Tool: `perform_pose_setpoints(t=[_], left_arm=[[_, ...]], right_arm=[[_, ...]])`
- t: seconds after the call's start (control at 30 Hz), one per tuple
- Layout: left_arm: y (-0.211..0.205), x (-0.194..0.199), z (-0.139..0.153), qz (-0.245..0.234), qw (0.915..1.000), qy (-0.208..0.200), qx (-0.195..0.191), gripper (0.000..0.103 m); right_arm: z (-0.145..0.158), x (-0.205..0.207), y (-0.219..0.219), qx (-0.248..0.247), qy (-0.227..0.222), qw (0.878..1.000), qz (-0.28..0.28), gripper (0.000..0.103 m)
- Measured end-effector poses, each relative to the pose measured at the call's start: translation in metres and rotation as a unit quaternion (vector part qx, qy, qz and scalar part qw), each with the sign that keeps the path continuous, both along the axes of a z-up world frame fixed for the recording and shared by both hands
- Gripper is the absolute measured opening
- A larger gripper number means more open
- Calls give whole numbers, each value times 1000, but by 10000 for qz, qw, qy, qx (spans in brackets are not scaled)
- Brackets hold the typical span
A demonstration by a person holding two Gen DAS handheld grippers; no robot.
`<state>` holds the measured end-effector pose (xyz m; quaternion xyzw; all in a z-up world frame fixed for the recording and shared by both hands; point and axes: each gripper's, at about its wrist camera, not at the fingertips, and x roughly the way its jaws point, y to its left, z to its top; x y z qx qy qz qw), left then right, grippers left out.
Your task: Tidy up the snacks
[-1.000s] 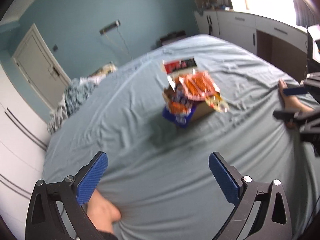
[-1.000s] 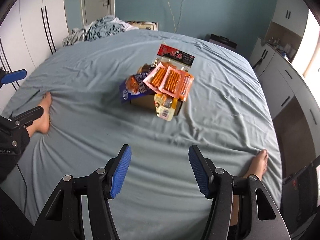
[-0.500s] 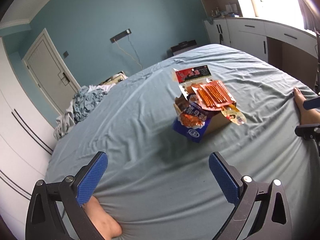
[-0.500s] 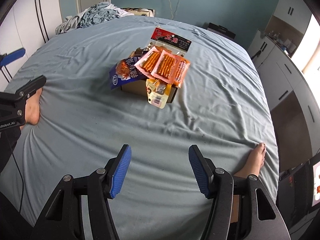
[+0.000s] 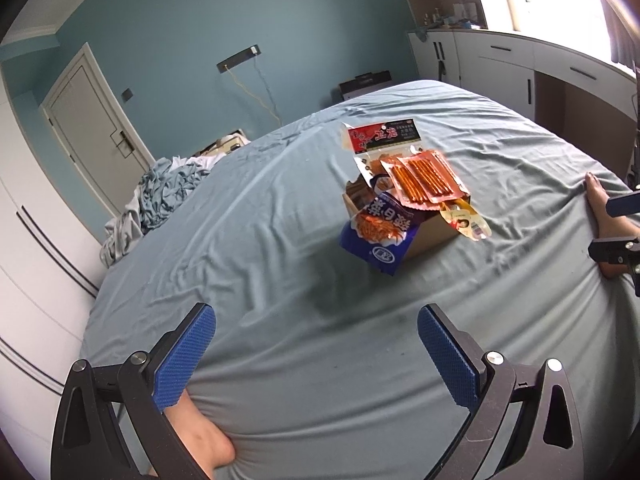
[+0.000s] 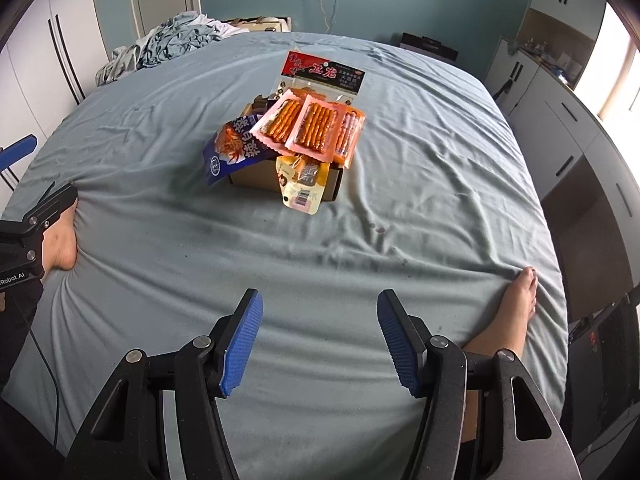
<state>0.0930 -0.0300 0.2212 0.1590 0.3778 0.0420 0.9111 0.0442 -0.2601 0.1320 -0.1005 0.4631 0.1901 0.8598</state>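
Observation:
A small cardboard box (image 6: 262,174) (image 5: 434,232) stands in the middle of the blue-grey bed. Snack packs overflow it: a blue pack (image 6: 234,148) (image 5: 378,232), orange stick packs (image 6: 316,128) (image 5: 424,178), a red-and-black pack (image 6: 324,74) (image 5: 384,136) and a small yellow pack (image 6: 302,192) (image 5: 466,220). My left gripper (image 5: 316,350) is open and empty, above the bed well short of the box. My right gripper (image 6: 320,332) is open and empty, also short of the box.
A pile of crumpled cloth (image 6: 172,40) (image 5: 160,192) lies at the bed's far corner. Bare feet press on the bed edge (image 6: 516,308) (image 6: 60,244). White wardrobes (image 5: 36,264), a door (image 5: 96,132) and white cabinets (image 5: 520,68) surround the bed.
Both grippers have moved a little closer to the box and the views have steadied. Both stay open and empty. The snacks have not moved.

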Motion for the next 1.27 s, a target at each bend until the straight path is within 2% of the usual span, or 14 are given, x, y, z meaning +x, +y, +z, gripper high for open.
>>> perform_pose_setpoints(t=[0.27,0.47,1.03,1.17,1.27], left_arm=[[0,1,-1,6,10000,30,19,103],[2,1,-6,34,9998,183,-108,103],[-8,-2,-8,-387,9987,307,-116,103],[-5,-3,-8,-380,9989,232,-159,103],[-2,3,-12,-328,9984,416,-193,103]], right_arm=[[1,-3,4,-101,-105,9998,95,59],[-1,-4,3,-97,-112,9999,71,59],[4,-3,6,-60,-165,9997,162,59],[3,0,6,-39,-148,9998,131,59],[2,1,6,-20,-111,9999,119,59]])
